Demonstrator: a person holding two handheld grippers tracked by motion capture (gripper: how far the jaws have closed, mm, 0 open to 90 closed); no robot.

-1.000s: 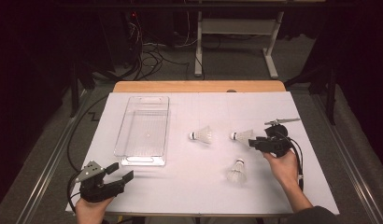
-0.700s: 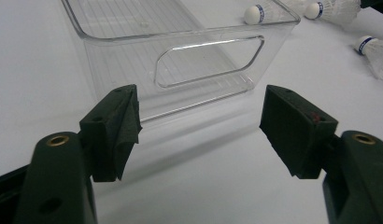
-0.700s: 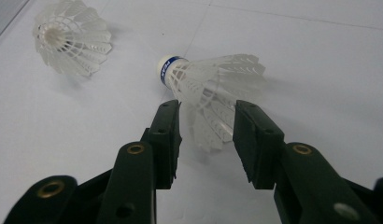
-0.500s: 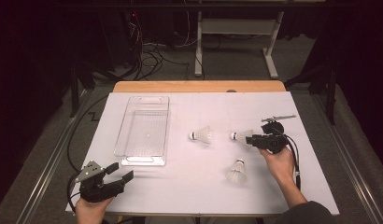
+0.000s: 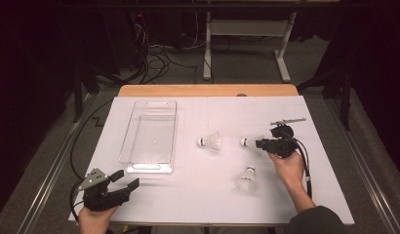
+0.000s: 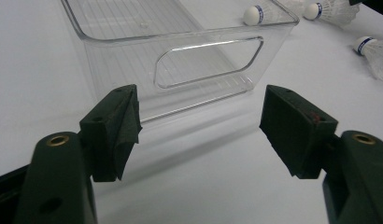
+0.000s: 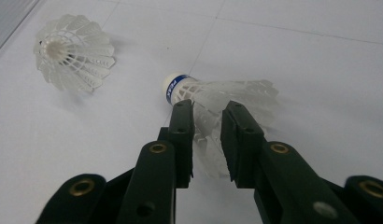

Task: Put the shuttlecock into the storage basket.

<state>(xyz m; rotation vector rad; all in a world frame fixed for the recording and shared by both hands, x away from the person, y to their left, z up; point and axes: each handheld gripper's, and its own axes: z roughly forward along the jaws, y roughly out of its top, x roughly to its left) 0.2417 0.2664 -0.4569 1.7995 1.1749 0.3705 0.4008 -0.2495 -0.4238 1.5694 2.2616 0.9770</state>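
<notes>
White shuttlecock (image 7: 213, 100) lay between right tongs (image 7: 207, 122), jaws just closing on its feather skirt | left tongs (image 6: 201, 123) wide open, empty, facing clear tray (image 6: 180, 51) | table (image 5: 212, 204).

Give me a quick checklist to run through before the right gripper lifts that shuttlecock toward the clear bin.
1. Jaws of the right gripper straddle the skirt of the shuttlecock: ok; they have just been closing on it.
2. Firm grip on the skirt: cannot tell, since a gap shows between the jaws.
3. Clear bin has room inside: ok.
4. Way to the bin: not ok, because the middle shuttlecock lies between, so lift over it.
5. Left gripper is open and clear of the bin: ok.
6. Near shuttlecock is out of the way: ok.
</notes>
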